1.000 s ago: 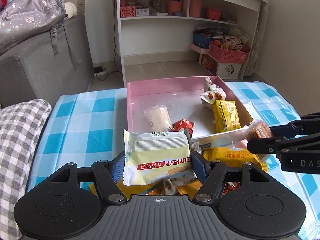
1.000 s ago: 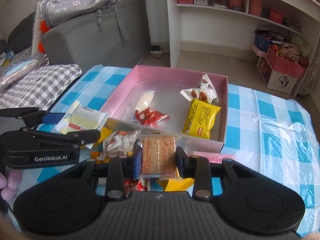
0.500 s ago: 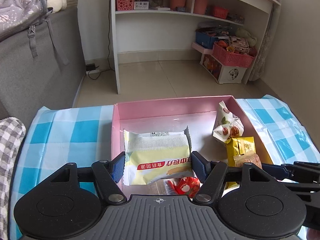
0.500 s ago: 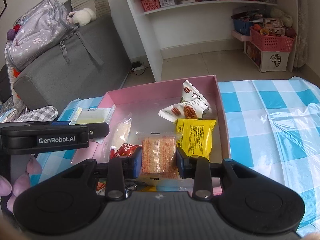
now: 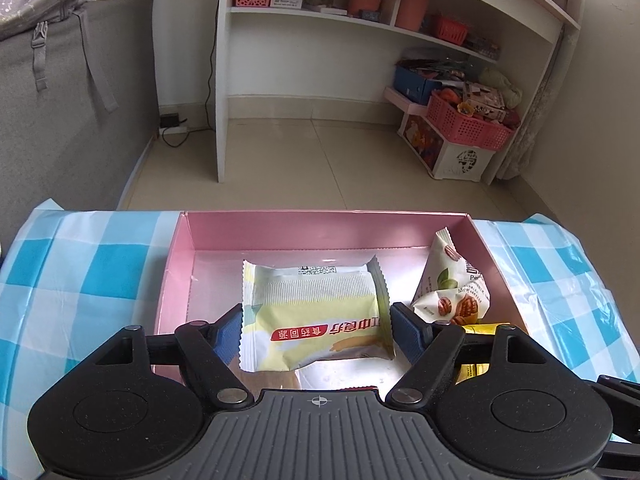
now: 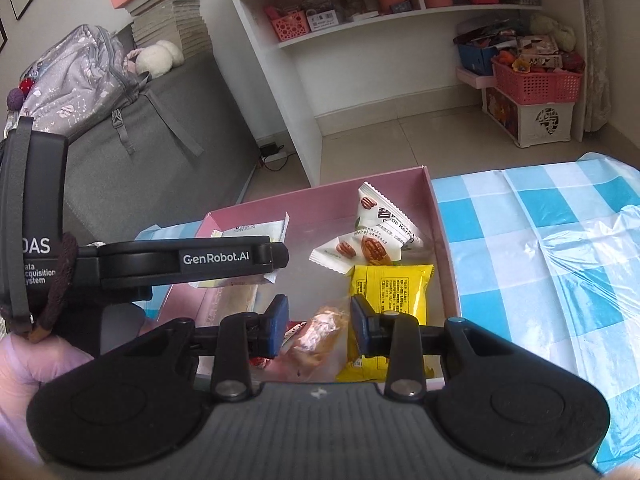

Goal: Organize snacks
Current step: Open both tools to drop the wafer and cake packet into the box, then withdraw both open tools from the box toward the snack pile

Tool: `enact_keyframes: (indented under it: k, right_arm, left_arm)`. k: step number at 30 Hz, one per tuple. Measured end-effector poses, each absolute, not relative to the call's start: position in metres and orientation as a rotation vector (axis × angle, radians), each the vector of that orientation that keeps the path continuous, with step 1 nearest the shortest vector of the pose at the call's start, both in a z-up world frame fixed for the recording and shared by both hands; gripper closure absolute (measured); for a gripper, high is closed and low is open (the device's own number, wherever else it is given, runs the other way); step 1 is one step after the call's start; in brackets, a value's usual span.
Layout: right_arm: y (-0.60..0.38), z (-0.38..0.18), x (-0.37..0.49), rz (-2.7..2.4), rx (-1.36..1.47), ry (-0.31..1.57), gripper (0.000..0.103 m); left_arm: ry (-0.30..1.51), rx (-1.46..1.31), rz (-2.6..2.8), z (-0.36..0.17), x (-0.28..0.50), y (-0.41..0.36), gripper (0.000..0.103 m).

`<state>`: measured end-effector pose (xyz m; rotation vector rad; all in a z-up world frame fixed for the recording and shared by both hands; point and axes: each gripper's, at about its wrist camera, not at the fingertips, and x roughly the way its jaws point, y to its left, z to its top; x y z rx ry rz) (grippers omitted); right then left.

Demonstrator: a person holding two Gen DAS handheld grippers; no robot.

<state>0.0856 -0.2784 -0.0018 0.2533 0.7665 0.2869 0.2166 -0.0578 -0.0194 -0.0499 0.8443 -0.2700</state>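
Note:
My left gripper (image 5: 316, 326) is shut on a white and yellow cake packet (image 5: 316, 316) and holds it over the inside of the pink box (image 5: 320, 226). My right gripper (image 6: 319, 326) stands open over the box's near right part. A clear-wrapped brown cracker packet (image 6: 316, 340) lies tilted below and between its fingers, seemingly loose. White nut packets (image 6: 374, 236) and a yellow packet (image 6: 390, 292) lie in the box's right side. The left gripper (image 6: 192, 262) also shows in the right wrist view, over the box's left side.
The box sits on a blue-and-white checked tablecloth (image 6: 540, 248). A grey sofa (image 6: 160, 128) with a backpack stands at left. A white shelf unit (image 5: 360, 40) and pink baskets (image 5: 468, 128) stand beyond the table.
Both grippers moved forward over the pink box. The right gripper opened and the cracker packet dropped from its fingers into the box. The left gripper still holds the cake packet.

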Motion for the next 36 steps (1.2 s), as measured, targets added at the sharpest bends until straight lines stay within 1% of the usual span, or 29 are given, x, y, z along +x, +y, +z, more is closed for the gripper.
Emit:
enact_keyframes:
  k: [2,3,5,14,22,26,29,33,36]
  right_arm:
    - [-0.279,0.0,0.085,0.29,0.246,0.766,0.055]
    - [-0.279,0.0,0.085,0.288,0.24,0.767,0.054]
    - [-0.28,0.0,0.085,0.284,0.233,0.78,0.052]
    - [-0.279,0.009,0.076,0.285,0.178,0.797,0.034]
    - [-0.278,0.014,0.067,0.265,0.125,0.826,0.028]
    - [-0.276,0.016,0.059,0.273,0.088,0.822,0.02]
    - [-0.275,0.016,0.054,0.268,0.07,0.83,0.018]
    - [-0.273,0.017,0.047,0.264,0.05,0.833,0.012]
    - [-0.271,0.017,0.041,0.263,0.027,0.826,0.009]
  left_arm:
    - [0.845,-0.044,-0.259,-0.019,0.216,-0.058,0.018]
    - [0.845,-0.041,-0.25,-0.018,0.215,-0.057,0.017]
    - [0.847,-0.042,-0.245,-0.016,0.213,-0.054,0.016]
    - [0.849,0.0,-0.243,-0.003,0.189,-0.038,0.015]
    - [0.858,0.011,-0.227,0.005,0.157,-0.015,0.014]
    - [0.873,-0.002,-0.22,0.007,0.14,-0.002,0.013]
    - [0.882,-0.012,-0.216,0.009,0.125,0.008,0.011]
    - [0.888,-0.017,-0.214,0.011,0.107,0.019,0.01]
    - [0.895,-0.013,-0.21,0.012,0.093,0.028,0.009]
